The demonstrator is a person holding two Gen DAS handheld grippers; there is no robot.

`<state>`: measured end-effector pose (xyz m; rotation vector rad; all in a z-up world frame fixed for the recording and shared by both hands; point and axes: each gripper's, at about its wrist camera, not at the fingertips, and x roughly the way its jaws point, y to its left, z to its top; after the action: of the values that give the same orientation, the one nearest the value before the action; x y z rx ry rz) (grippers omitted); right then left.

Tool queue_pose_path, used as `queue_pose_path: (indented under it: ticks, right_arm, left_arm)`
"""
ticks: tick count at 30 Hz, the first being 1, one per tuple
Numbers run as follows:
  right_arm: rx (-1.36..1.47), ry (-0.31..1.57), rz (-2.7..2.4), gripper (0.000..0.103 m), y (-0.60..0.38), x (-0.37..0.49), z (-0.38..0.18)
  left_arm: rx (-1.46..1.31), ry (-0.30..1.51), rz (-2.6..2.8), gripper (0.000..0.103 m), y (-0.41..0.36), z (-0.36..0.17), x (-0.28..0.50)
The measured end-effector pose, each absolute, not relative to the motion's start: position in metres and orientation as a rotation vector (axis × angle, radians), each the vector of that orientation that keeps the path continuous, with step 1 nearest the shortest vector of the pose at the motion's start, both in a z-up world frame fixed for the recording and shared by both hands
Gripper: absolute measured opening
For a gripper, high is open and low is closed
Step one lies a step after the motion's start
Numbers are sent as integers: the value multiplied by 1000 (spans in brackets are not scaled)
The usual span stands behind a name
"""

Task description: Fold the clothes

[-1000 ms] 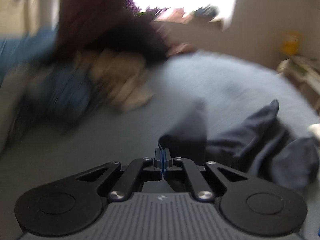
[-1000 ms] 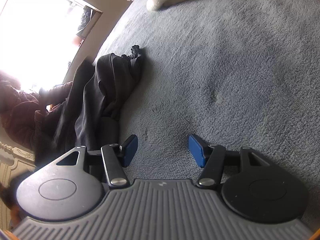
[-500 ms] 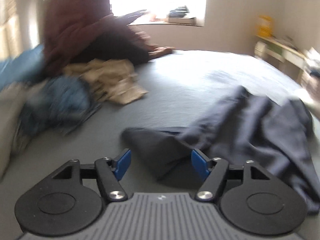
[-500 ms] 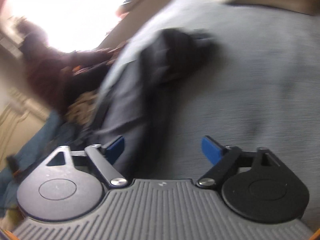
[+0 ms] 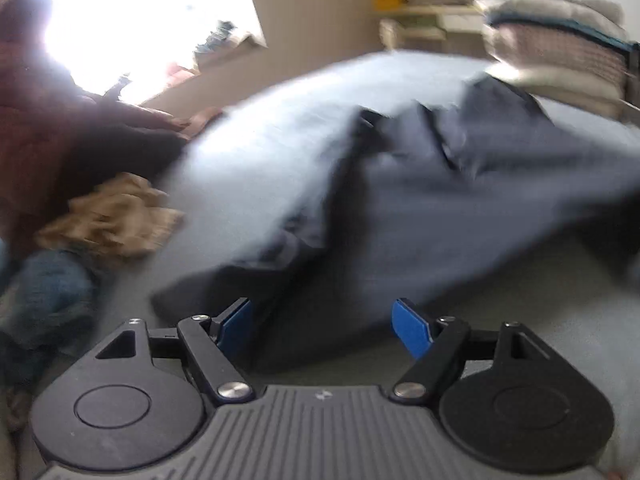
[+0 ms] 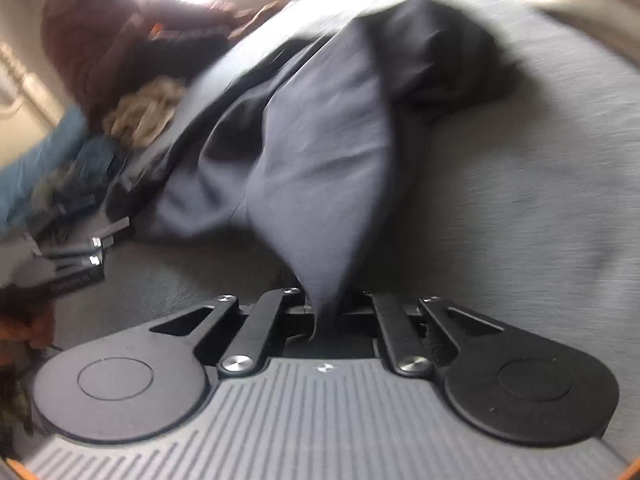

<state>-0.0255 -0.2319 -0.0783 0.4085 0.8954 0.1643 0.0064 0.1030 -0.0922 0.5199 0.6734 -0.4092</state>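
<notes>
A dark navy garment (image 5: 432, 208) lies crumpled on the grey bed cover (image 5: 280, 112). My left gripper (image 5: 326, 326) is open, its blue pads (image 5: 410, 328) just short of the garment's near edge. In the right wrist view my right gripper (image 6: 326, 312) is shut on a pinched fold of the same garment (image 6: 320, 160), which stretches away from the jaws. The left gripper (image 6: 72, 264) shows at that view's left edge, blurred.
A pile of unfolded clothes sits at the left: a maroon piece (image 5: 52, 120), a tan piece (image 5: 112, 216) and a blue piece (image 5: 48, 292). Folded stacked bedding (image 5: 556, 40) stands at the far right. A bright window (image 5: 140, 20) is behind.
My left gripper let go of the garment and opened. My right gripper, open before, moved onto the garment and shut on a fold. Both views swung.
</notes>
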Motion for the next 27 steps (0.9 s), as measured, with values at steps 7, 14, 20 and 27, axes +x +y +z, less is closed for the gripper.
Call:
queue_pose_path:
  ticks: [7, 14, 20, 27]
  right_arm:
    - [564, 857, 40, 3, -325, -68, -42]
    - [559, 938, 47, 3, -339, -90, -58]
    - [442, 955, 87, 3, -336, -97, -51]
    - [308, 1061, 173, 7, -335, -106, -50]
  left_arm:
    - [612, 726, -516, 73, 85, -115, 6]
    - [491, 856, -562, 3, 85, -116, 7]
    - [394, 1003, -665, 2, 103, -89, -17]
    - [450, 1206, -852, 15, 120, -74, -56]
